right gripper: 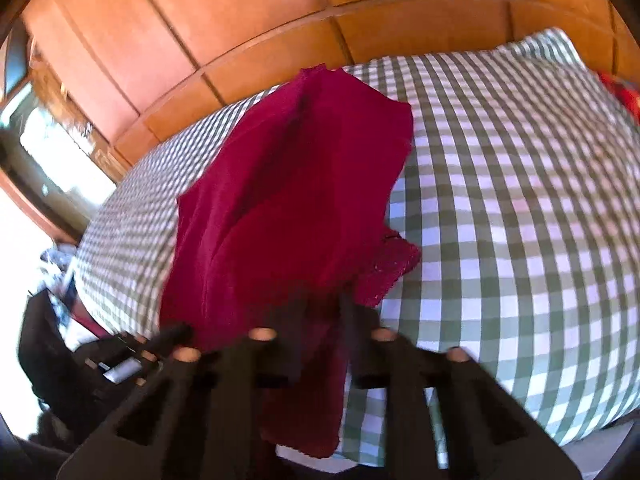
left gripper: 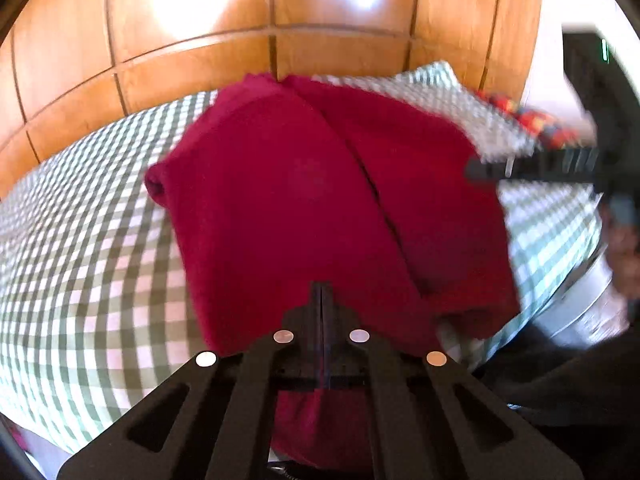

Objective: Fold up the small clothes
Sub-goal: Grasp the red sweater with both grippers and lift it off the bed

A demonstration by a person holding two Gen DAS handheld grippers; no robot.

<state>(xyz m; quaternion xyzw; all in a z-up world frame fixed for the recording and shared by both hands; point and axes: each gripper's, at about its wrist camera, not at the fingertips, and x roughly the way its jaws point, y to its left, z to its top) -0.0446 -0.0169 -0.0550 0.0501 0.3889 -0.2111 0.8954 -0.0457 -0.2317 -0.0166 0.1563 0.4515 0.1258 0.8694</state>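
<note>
You're at the grab step of the fold: both grippers sit at the near edge of the red garment, which lies spread on the checked cloth w/ a long crease down its middle and its near hem hanging over the table edge toward you. Left gripper: fingers pressed together, tips on the near hem; looks like they pinch fabric, but the view can't confirm cloth between the pads. Right gripper: blurred, fingers close together w/ red cloth between them near the lacy corner, so prob. pinching the hem. In the left view the right gripper shows as a dark bar at the garment's right edge. Next move, as I judge it: lift both corners together, keep the hem taut, carry it toward the far edge by the wood panels and lay it down square; check first that each pinch has caught all the layers you want, since the piece already looks doubled along the crease. In the way: not much. A red patterned item sits at the far right corner, well apart. Dark gear lies off the left table edge. Watch that the checked cloth doesn't get pinched and dragged w/ the garment.
</note>
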